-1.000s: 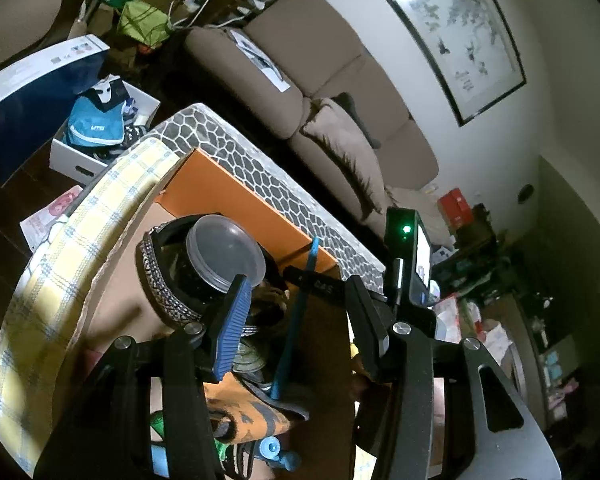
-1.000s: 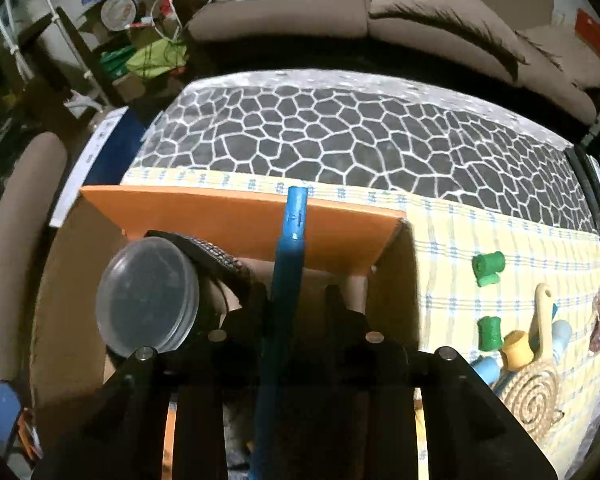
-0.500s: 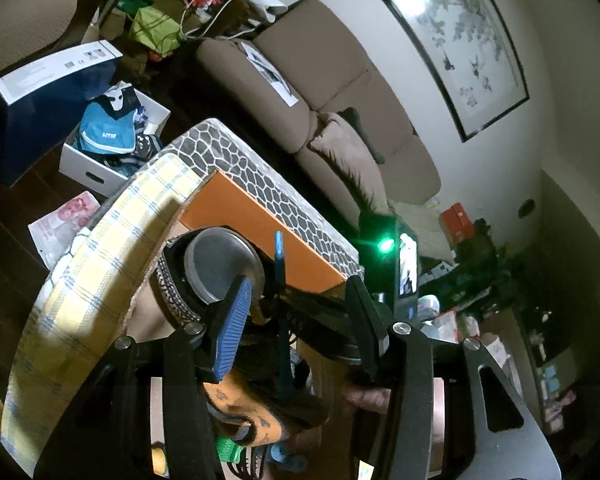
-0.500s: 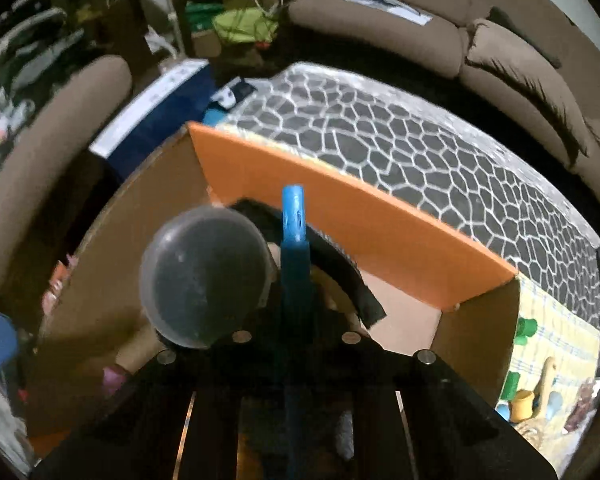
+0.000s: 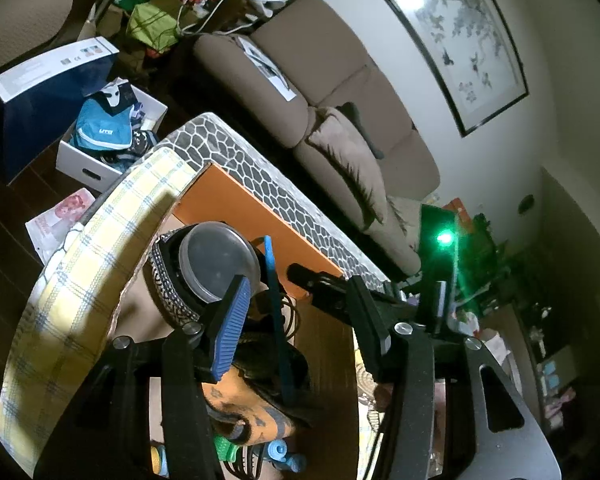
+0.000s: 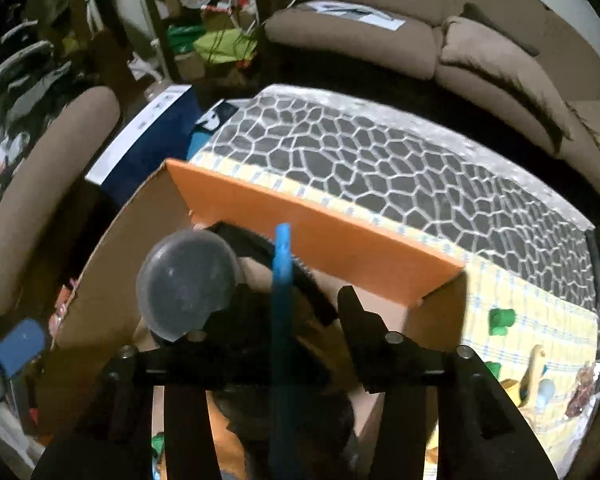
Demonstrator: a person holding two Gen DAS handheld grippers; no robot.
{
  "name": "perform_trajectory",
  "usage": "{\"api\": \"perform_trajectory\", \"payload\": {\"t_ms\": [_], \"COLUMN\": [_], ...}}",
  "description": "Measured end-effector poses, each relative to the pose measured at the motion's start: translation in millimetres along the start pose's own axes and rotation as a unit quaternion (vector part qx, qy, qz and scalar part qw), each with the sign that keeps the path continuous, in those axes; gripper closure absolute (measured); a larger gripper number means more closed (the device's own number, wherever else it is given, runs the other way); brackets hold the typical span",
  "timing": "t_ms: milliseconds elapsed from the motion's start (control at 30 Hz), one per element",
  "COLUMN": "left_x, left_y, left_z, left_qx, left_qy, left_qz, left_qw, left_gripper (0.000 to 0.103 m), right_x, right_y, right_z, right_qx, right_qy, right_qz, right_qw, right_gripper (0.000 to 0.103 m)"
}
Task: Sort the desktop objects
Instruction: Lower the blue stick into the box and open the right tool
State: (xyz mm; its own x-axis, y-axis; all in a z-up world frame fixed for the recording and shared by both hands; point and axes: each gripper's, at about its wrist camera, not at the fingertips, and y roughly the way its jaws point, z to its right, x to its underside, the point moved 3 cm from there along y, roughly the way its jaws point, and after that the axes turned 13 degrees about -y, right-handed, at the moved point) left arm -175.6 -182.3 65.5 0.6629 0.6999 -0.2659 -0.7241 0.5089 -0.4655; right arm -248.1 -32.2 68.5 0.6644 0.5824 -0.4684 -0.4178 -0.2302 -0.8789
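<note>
An open cardboard box with an orange flap (image 5: 256, 220) (image 6: 320, 240) holds a round clear lid (image 5: 218, 264) (image 6: 186, 280), a patterned band (image 5: 162, 284) and an orange cloth (image 5: 252, 416). A long blue stick (image 5: 276, 320) (image 6: 282, 320) stands upright in the box between the fingers of both grippers. My left gripper (image 5: 300, 312) is open above the box. My right gripper (image 6: 288, 312) is open over the box, its jaws spread wide of the blue stick.
A yellow checked cloth (image 5: 80, 264) covers the table, with a grey mosaic mat (image 6: 400, 168) behind the box. Green spools (image 6: 500, 320), a wooden spoon (image 6: 534, 364) and other small items lie at the right. A brown sofa (image 5: 340, 120) stands beyond.
My right gripper has opened and let go of the blue stick, which now stands in the box. Both views shifted slightly over the box.
</note>
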Motion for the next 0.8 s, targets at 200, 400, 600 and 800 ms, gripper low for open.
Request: {"api": "perform_trajectory", "payload": {"t_ms": [200, 400, 600, 800], "left_x": [7, 16, 24, 31], "left_y": [5, 10, 13, 14], "left_z": [3, 10, 20, 25], "left_qx": [-0.025, -0.069, -0.114, -0.136], "left_qy": [0.02, 0.061, 0.114, 0.133], "left_qz": [-0.006, -0.008, -0.004, -0.002], "left_qw": [0.9995, 0.9957, 0.9869, 0.9818], "left_gripper": [0.044, 0.037, 0.013, 0.003], "right_x": [12, 28, 42, 61], "right_y": [-11, -22, -45, -63], "right_z": [6, 7, -2, -4], "right_qx": [0.007, 0.008, 0.032, 0.036], "right_qy": [0.002, -0.003, -0.031, -0.03], "right_qz": [0.0, 0.011, 0.037, 0.056], "right_qw": [1.0, 1.0, 0.998, 0.997], "right_gripper": [0.045, 0.036, 0.023, 0.011]}}
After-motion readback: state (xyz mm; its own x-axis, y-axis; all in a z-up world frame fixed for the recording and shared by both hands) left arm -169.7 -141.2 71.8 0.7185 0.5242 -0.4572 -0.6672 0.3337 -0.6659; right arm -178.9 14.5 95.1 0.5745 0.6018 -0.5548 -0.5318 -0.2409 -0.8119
